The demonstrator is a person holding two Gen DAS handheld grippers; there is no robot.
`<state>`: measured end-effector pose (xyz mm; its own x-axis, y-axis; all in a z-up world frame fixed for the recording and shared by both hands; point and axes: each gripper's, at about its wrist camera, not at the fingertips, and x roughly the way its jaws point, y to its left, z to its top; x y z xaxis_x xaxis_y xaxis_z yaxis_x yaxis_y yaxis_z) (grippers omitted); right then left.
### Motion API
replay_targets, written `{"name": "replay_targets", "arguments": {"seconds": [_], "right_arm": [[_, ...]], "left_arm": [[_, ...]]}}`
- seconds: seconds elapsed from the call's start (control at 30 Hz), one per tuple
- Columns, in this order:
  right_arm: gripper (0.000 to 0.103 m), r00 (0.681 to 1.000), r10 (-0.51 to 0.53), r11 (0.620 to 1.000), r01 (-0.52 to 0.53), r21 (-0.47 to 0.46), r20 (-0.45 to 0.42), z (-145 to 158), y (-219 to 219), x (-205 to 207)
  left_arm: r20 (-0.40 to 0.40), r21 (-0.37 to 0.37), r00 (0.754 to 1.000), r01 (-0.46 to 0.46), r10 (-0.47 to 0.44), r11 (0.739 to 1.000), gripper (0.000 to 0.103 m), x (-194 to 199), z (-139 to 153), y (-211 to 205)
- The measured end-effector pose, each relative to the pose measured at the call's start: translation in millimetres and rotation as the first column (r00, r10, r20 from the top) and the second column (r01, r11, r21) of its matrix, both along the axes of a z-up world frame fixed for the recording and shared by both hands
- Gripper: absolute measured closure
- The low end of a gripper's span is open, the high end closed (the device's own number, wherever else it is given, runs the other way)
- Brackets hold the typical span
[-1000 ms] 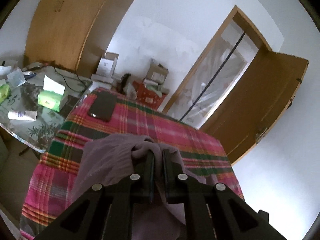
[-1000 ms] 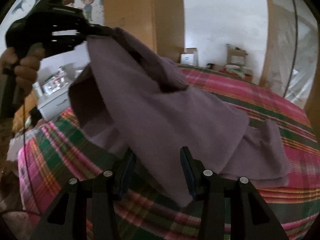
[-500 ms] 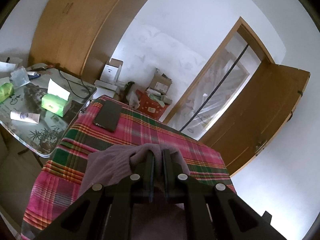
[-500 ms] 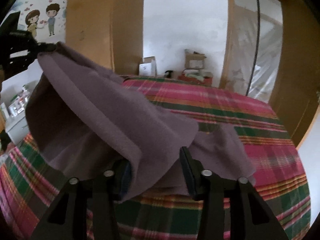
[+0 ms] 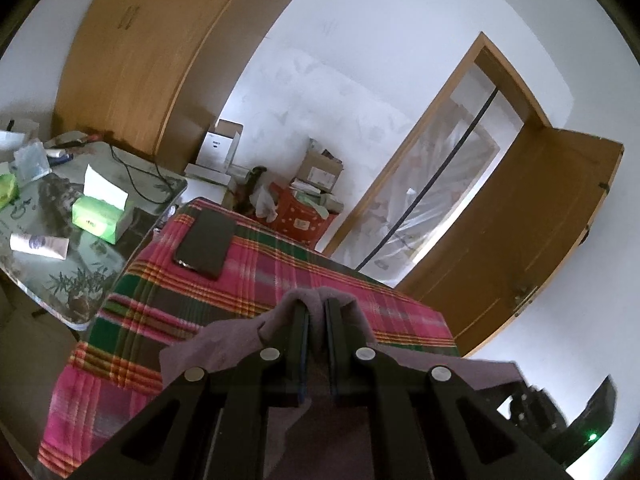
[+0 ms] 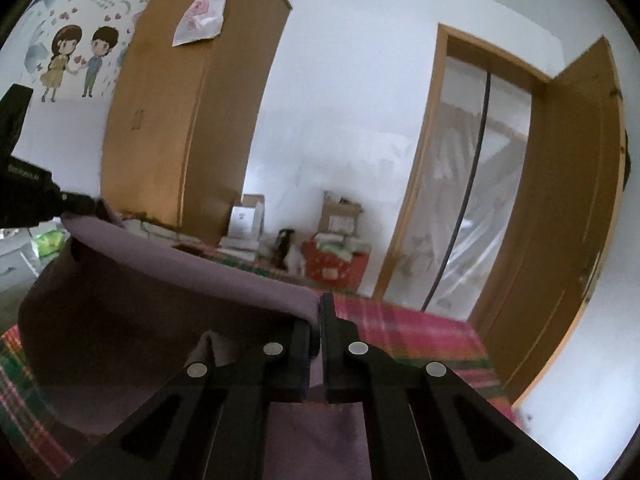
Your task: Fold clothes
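Observation:
A mauve garment hangs stretched between my two grippers, lifted above the plaid bed cover. My left gripper is shut on a bunched edge of the garment, which drapes over its fingers. In the right wrist view my right gripper is shut on the opposite edge; the cloth runs from there up and left to the left gripper's black body. The garment's lower part is hidden below both grippers.
A dark phone lies on the bed's far left corner. A glass side table with a green tissue box stands left of the bed. Boxes and a red bag sit by the wall, next to a wardrobe and an open door.
My right gripper, open a second ago, has closed on the garment's edge and lifted. Both grippers rose, and the cloth now spans taut between them off the bed.

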<state>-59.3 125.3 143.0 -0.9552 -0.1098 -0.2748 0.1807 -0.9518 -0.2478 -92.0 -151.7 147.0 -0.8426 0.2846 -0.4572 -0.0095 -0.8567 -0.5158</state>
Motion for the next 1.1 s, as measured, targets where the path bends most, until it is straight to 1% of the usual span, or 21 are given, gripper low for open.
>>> {"name": "replay_targets", "arguments": {"seconds": [0.17, 0.37, 0.5, 0.6, 0.77, 0.83, 0.9, 1.0, 1.1], "right_arm": [[0.099, 1.000, -0.015, 0.997, 0.014, 0.076, 0.009, -2, -9, -35], [0.099, 0.998, -0.033, 0.991, 0.025, 0.131, 0.061, -21, -18, -78], [0.099, 0.993, -0.034, 0.992, 0.020, 0.127, 0.111, -32, -22, -103], [0.099, 0.986, -0.027, 0.995, 0.012, 0.098, 0.162, -40, -23, -123], [0.099, 0.973, -0.031, 0.993, 0.005, 0.117, 0.228, -60, -33, -148], [0.099, 0.967, -0.034, 0.992, 0.002, 0.128, 0.254, -68, -36, -157], [0.099, 0.957, -0.041, 0.990, 0.000, 0.143, 0.288, -78, -38, -170], [0.099, 0.925, -0.030, 0.995, -0.009, 0.101, 0.380, -90, -35, -187], [0.098, 0.881, 0.025, 1.000, -0.026, -0.004, 0.472, -94, -25, -196]], "left_arm": [[0.035, -0.025, 0.999, -0.019, 0.020, 1.000, 0.095, -28, -7, 1], [0.083, -0.047, 0.995, -0.045, 0.049, 0.998, 0.095, -64, -20, -3], [0.109, -0.071, 0.991, -0.070, 0.077, 0.995, 0.095, -87, -29, -5], [0.140, -0.083, 0.986, -0.083, 0.094, 0.993, 0.095, -103, -39, -7], [0.244, -0.098, 0.965, -0.076, 0.098, 0.992, 0.094, -123, -64, -11], [0.262, -0.105, 0.961, -0.063, 0.089, 0.992, 0.094, -126, -70, -11], [0.273, -0.109, 0.959, -0.049, 0.077, 0.993, 0.094, -127, -74, -11], [0.273, -0.114, 0.960, -0.033, 0.063, 0.993, 0.093, -122, -71, -11], [0.267, -0.130, 0.962, -0.019, 0.054, 0.991, 0.091, -110, -65, -11]]}}
